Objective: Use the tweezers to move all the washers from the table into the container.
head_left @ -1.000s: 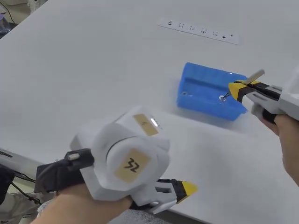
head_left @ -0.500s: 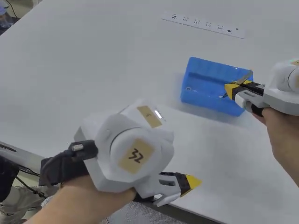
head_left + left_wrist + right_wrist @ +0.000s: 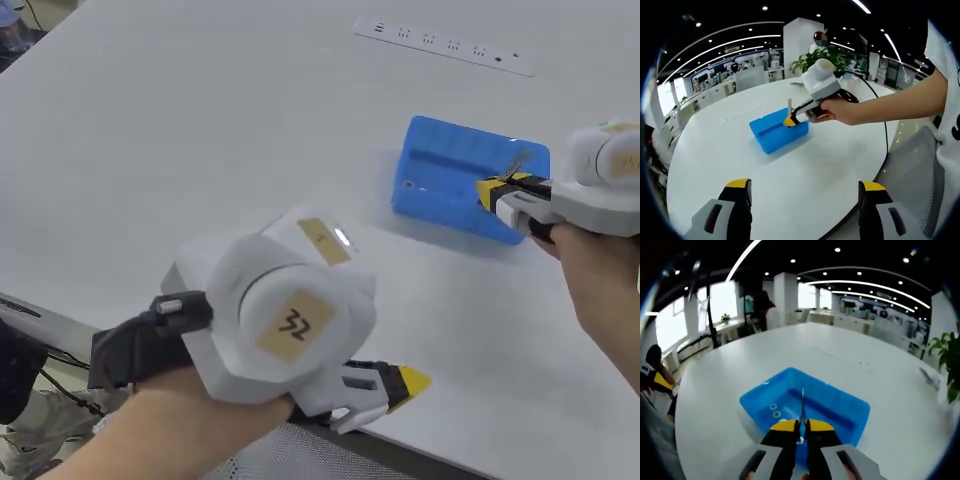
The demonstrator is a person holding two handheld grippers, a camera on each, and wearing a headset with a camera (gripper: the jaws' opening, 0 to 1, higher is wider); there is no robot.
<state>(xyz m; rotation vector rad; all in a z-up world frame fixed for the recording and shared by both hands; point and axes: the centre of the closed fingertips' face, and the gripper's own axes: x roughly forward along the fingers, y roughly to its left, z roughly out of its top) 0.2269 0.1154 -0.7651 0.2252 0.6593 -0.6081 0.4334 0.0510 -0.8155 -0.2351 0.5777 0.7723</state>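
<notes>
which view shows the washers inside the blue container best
The right gripper view: it looks down into the container, where two washers lie side by side. The head view gives a faint speck inside; the left gripper view is too far to make them out.

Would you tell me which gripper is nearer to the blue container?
Right. The right gripper hangs over the blue container, gripping the tweezers; the left gripper sits open at the near edge of the table.

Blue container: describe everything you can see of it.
The blue container is a shallow, open-topped rectangular tray, plastic by its look, lying flat on the white table. Two washers rest on its floor near one end. The tweezers clamped in the right gripper point down into it; contact is unclear.
</notes>
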